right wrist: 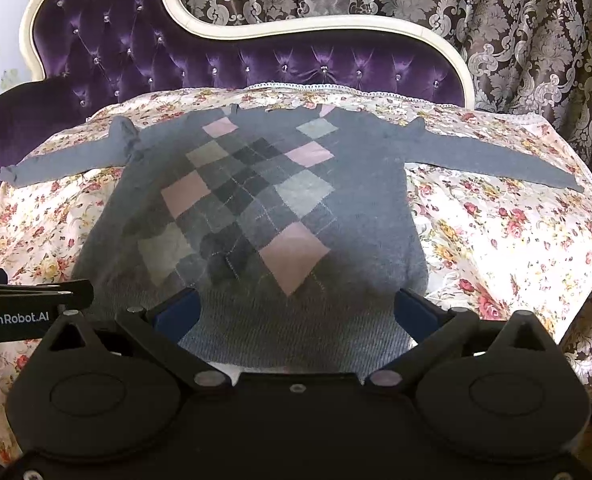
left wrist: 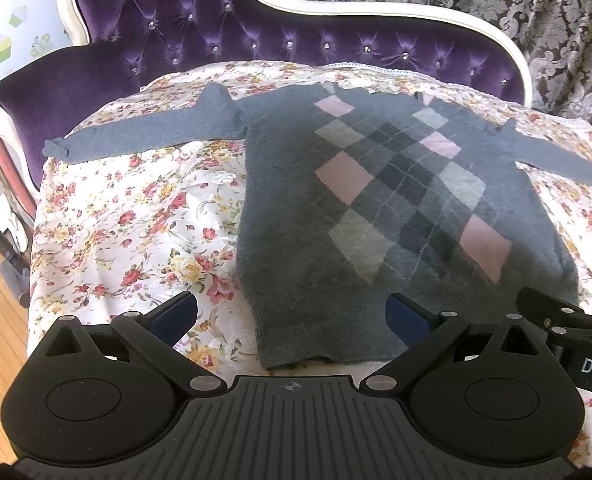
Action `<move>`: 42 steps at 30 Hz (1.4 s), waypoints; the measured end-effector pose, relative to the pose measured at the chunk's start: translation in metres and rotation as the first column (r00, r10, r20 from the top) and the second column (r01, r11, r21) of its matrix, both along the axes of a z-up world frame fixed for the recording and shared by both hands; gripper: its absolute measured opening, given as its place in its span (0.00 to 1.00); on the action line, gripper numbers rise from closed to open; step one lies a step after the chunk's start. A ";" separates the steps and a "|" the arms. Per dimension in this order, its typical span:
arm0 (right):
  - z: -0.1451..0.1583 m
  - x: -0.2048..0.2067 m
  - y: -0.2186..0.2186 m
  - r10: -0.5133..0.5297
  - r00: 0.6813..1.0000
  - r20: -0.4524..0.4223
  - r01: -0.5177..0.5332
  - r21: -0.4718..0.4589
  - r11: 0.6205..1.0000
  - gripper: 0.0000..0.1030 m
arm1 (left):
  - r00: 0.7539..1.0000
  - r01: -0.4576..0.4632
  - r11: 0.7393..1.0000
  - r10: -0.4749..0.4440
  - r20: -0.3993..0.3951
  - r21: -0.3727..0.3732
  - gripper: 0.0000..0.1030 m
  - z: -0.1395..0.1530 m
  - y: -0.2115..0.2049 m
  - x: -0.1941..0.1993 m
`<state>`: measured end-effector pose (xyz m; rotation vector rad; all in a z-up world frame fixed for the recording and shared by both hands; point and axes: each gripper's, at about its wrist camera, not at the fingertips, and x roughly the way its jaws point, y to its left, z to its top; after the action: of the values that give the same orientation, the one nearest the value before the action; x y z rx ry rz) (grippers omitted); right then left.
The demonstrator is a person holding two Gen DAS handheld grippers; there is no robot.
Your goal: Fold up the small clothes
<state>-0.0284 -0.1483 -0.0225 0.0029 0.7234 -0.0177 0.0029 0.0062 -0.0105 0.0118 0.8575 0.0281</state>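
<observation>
Grey argyle sweater (right wrist: 255, 208) spread flat on floral bedspread (right wrist: 496, 232), sleeves out. Left gripper (left wrist: 291, 316) and right gripper (right wrist: 296, 312) gape wide, empty, at hem. Folding unstarted; next, pinch a sleeve.

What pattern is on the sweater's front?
Grey sweater with pink and grey diamonds, clearest in the right wrist view.

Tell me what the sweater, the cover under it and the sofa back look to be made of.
Sweater: soft knit, probably wool or acrylic; fuzzy matte surface, ribbed hem.
Floral cover: thin woven cloth with a slight sheen, perhaps satin.
Sofa back: purple velvet-like upholstery, button-tufted, in a glossy cream frame.
</observation>
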 end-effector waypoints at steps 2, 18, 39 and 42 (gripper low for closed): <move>-0.001 0.001 0.001 -0.003 1.000 -0.006 0.003 -0.005 1.000 0.99 | 1.000 0.002 1.000 -0.002 -0.003 0.001 0.99 -0.001 0.001 0.001; -0.005 0.004 -0.001 -0.023 0.999 -0.028 0.023 0.000 1.000 0.99 | 1.000 0.001 1.000 -0.001 -0.013 0.015 0.99 -0.007 -0.001 0.001; -0.011 0.006 -0.001 -0.026 0.999 -0.048 0.026 0.012 1.000 0.99 | 0.999 0.003 1.000 -0.002 -0.033 0.015 0.99 -0.012 -0.001 0.002; -0.011 0.007 0.001 -0.023 0.998 -0.050 0.024 0.009 1.000 0.99 | 0.999 0.003 1.000 -0.002 -0.037 0.013 0.99 -0.012 0.000 0.002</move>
<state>-0.0213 -0.1478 -0.0336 0.0204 0.7734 -0.0369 0.0052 0.0060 -0.0223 0.0261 0.8945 0.0312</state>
